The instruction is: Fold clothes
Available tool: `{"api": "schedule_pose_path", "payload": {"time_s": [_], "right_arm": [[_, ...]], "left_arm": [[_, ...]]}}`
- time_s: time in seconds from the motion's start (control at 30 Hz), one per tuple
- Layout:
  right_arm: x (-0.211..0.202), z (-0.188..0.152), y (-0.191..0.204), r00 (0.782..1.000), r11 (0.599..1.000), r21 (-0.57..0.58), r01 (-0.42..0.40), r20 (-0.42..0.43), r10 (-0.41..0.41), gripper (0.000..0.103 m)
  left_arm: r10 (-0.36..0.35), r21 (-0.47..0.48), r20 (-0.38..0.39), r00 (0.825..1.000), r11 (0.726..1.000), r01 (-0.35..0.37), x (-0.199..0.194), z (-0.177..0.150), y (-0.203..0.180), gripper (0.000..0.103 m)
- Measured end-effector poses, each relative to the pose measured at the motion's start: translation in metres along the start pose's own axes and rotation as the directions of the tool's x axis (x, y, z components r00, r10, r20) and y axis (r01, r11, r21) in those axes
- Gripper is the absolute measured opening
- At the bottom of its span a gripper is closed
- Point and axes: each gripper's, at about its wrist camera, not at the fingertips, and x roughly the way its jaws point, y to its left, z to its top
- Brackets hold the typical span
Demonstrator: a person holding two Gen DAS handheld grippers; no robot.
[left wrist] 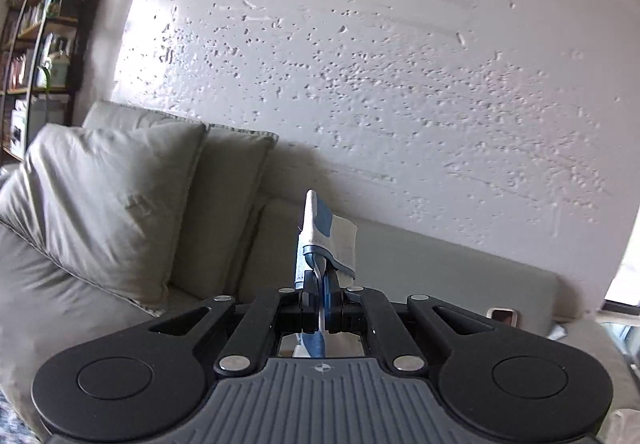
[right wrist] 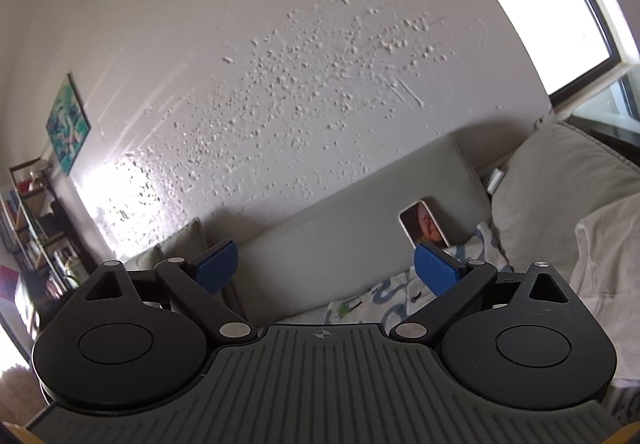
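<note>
Only the left wrist view shows the left gripper [left wrist: 322,292] jaws clenched on a white-and-blue garment [left wrist: 326,232] at 12 o'clock, while the right gripper [right wrist: 326,268] gapes released over patterned cloth [right wrist: 384,296].

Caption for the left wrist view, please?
Left gripper shut on a white-and-blue cloth, raised before a grey sofa and textured wall.

Rough plaster wall [left wrist: 400,64]; soft matt cloth cushion [left wrist: 104,212].
</note>
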Motion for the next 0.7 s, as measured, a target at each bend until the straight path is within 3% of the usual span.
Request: {"api": "schedule_pose_path", "payload": {"time_s": [0.2, 0.37, 0.5, 0.63, 0.7], "right_arm": [[-0.031, 0.001, -0.030, 0.998, 0.997, 0.058, 0.052, 0.026, -0.053, 0.098], [-0.046, 0.000, -0.063, 0.991, 0.985, 0.110, 0.131, 0.026, -0.135, 0.098], [-0.058, 0.007, -0.085, 0.979, 0.971, 0.156, 0.180, 0.066, -0.192, 0.098], [-0.068, 0.012, -0.096, 0.972, 0.965, 0.164, 0.203, 0.088, -0.219, 0.098], [-0.073, 0.013, -0.100, 0.969, 0.962, 0.169, 0.213, 0.091, -0.230, 0.098]], "left_arm": [[-0.088, 0.027, -0.033, 0.996, 0.996, 0.089, 0.000, -0.041, -0.025, 0.001], [-0.048, 0.093, -0.006, 0.999, 0.994, 0.048, -0.006, -0.052, -0.099, 0.001], [-0.129, 0.058, -0.013, 0.992, 0.990, 0.129, -0.002, -0.059, -0.180, 0.001], [-0.247, 0.079, -0.097, 0.964, 0.964, 0.255, 0.000, -0.093, -0.276, 0.001], [-0.303, 0.118, -0.198, 0.932, 0.937, 0.330, 0.003, -0.125, -0.319, 0.003]]}}
